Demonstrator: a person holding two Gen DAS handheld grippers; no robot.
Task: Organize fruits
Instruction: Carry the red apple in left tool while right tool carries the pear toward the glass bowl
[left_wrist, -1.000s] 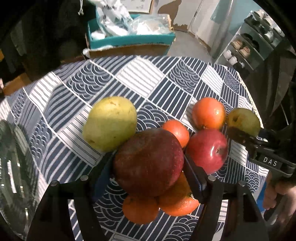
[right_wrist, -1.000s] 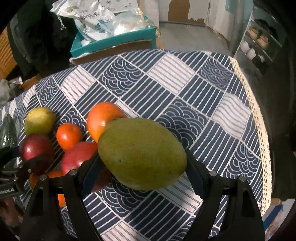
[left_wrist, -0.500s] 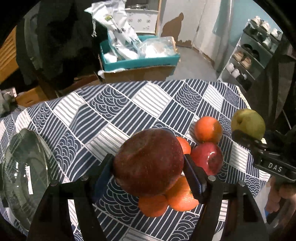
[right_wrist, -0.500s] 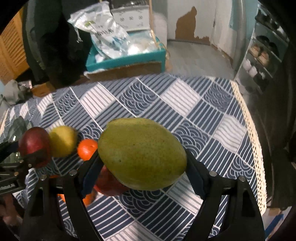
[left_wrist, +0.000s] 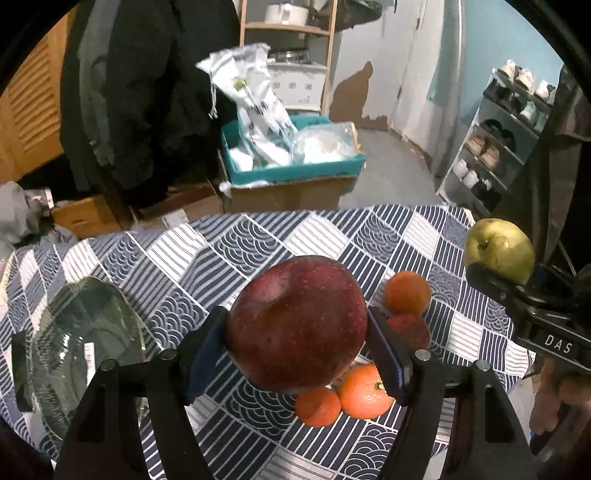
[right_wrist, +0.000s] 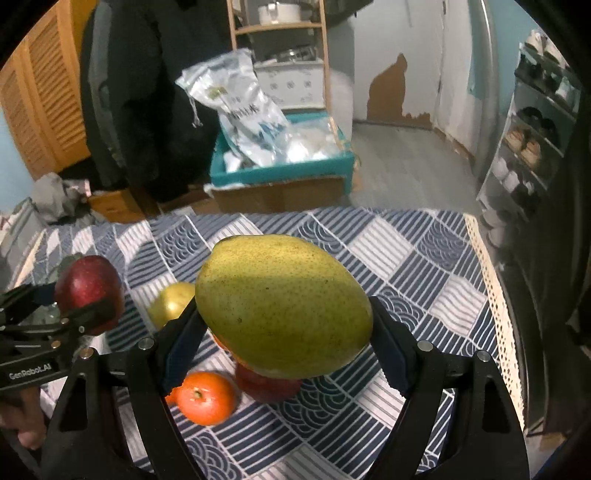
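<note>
My left gripper (left_wrist: 295, 347) is shut on a large dark red apple (left_wrist: 295, 325) and holds it above the patterned tablecloth (left_wrist: 221, 258). My right gripper (right_wrist: 284, 332) is shut on a green mango (right_wrist: 284, 306), also held above the table; the mango shows at the right of the left wrist view (left_wrist: 498, 249). The red apple shows at the left of the right wrist view (right_wrist: 88, 291). On the cloth below lie oranges (left_wrist: 365, 386), a small red apple (left_wrist: 410, 328) and a yellow-green pear (right_wrist: 171, 302). A clear glass bowl (left_wrist: 85, 347) sits at the left.
Beyond the table's far edge stands a cardboard box with a teal tray of plastic bags (left_wrist: 288, 151). A shoe rack (left_wrist: 498, 140) is at the right. Dark coats (left_wrist: 140, 92) hang at the back left. The cloth's lace edge (right_wrist: 495, 295) marks the table's right side.
Both grippers have risen with their fruits; the table and the fruit pile look farther below, and more of the room shows. The glass bowl has come further into the left view.
</note>
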